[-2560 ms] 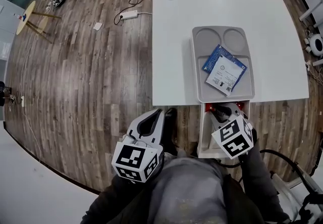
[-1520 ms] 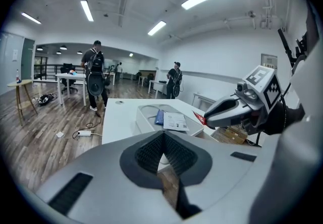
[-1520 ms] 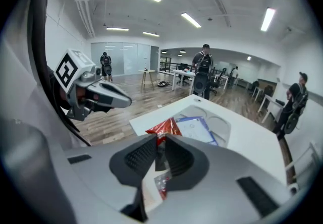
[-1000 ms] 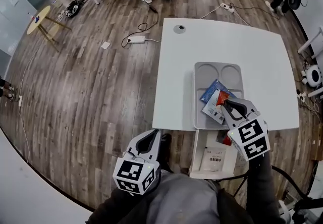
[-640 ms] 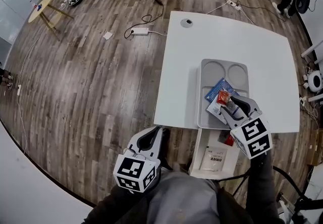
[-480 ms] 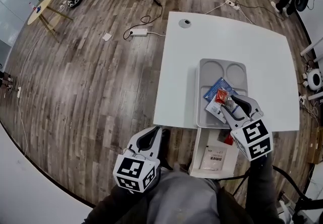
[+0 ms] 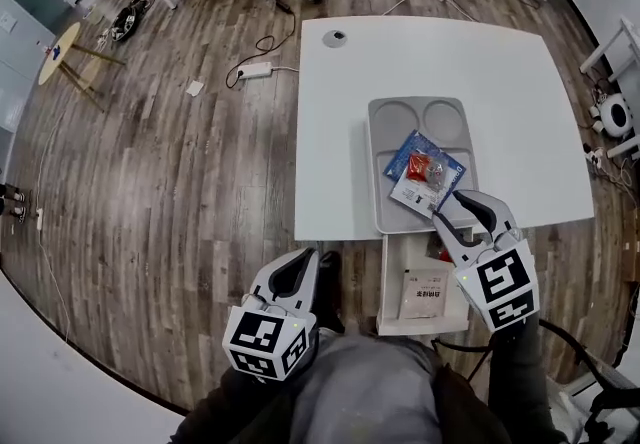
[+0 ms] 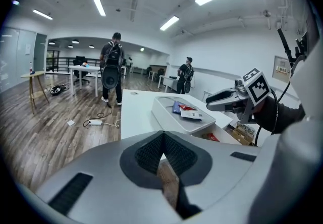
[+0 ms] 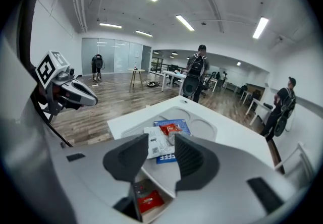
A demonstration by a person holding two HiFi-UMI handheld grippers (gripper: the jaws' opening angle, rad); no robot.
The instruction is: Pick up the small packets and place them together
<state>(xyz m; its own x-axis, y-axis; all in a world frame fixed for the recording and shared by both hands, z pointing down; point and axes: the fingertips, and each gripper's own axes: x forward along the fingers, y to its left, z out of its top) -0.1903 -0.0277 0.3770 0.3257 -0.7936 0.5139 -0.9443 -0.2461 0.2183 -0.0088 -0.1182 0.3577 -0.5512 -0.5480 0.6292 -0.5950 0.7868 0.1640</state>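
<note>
Head view puts the right tool (image 7: 452, 209) over the near edge of the tray (image 7: 378, 194), pointing forward and down toward it. Its dark sleeve (image 7: 515, 372) reaches in from the lower right, and the marker cube (image 7: 503, 284) faces up. The right gripper view shows the jaws standing apart at a middling width. They have just been opening, and nothing is between them.

On the tray's near half, the red packet (image 7: 428, 169) lies on top of the blue packet (image 7: 412, 144). The white packet (image 7: 412, 194) overlaps the blue one on the side nearest the tool. None of the three touches the tool. The tray sits on the white desk (image 7: 440, 52), at its near edge.

Just below the tray's near edge, an open drawer (image 7: 388, 282) holds a second white packet (image 7: 422, 292). It also holds a second red packet (image 9: 149, 200), which the tool partly hides in the head view.

Well left of the tray, the left tool (image 7: 298, 267) is held low and close to the body, above the person's lap (image 7: 370, 382). It points forward and down over the wood floor (image 7: 180, 182). The left gripper view shows its jaws pressed together with nothing in them.
</note>
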